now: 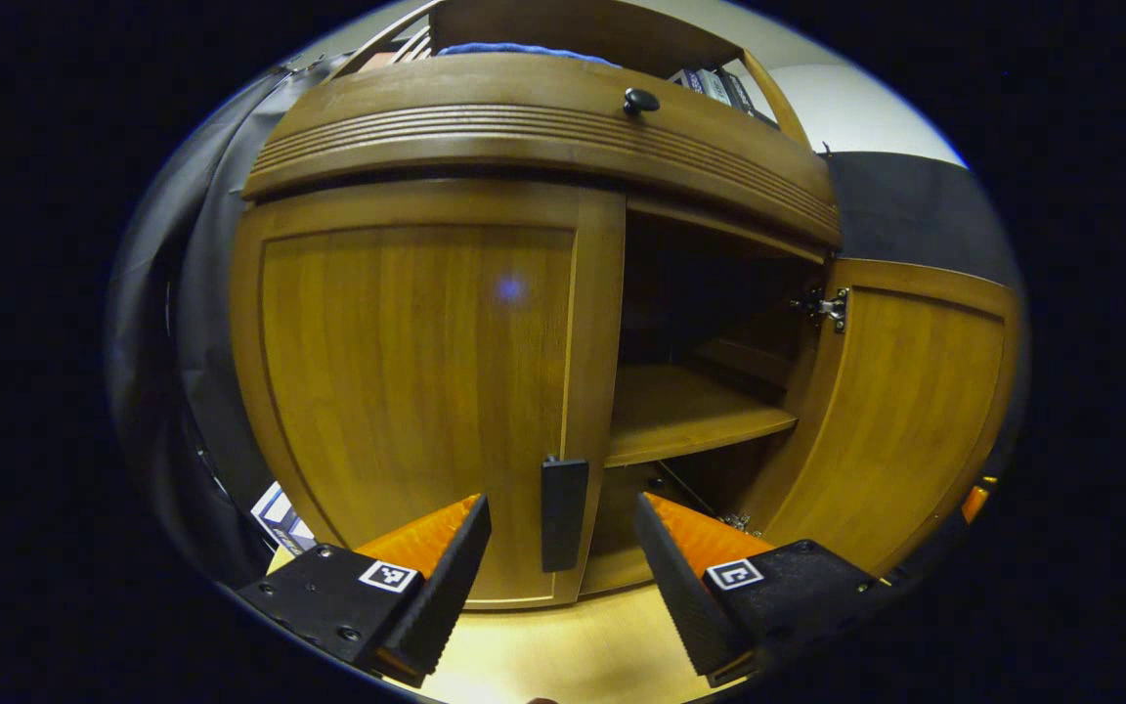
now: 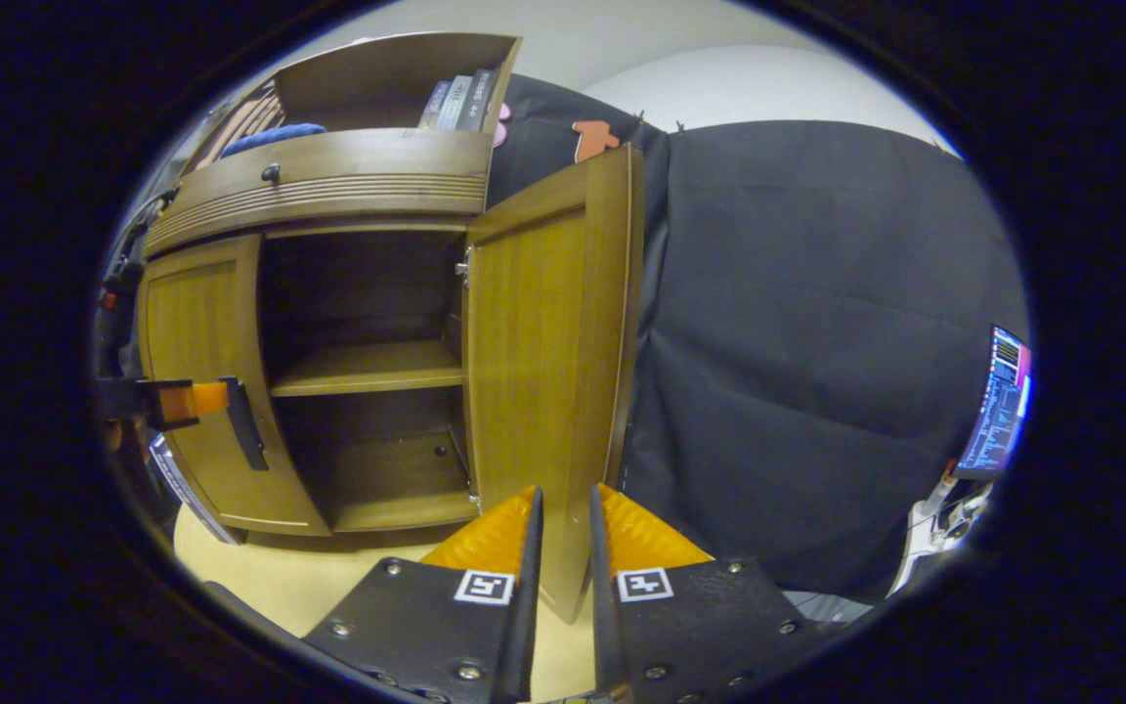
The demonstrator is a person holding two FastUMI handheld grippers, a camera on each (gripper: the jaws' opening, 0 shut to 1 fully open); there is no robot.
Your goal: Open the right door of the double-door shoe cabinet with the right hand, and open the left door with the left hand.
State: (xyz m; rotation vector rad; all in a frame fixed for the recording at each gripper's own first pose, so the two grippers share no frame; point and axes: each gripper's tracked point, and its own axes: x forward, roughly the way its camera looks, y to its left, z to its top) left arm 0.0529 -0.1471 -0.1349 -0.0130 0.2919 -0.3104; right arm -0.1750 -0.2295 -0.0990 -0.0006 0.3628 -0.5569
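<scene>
No writing is legible. The left gripper [image 1: 563, 557] has its fingers spread around the left door's handle [image 1: 563, 513]. The right gripper [image 2: 565, 548] fingers pinch the open right door [image 2: 548, 352] at its lower edge.

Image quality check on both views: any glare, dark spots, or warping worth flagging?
Left gripper view: a small bluish flare spot on the closed left door; the cabinet interior is deep in shadow; strong fisheye bowing of the drawer front. Right gripper view: the open right door is evenly lit, its edges bent by the lens; the monitor glows bright at the rim.
</scene>
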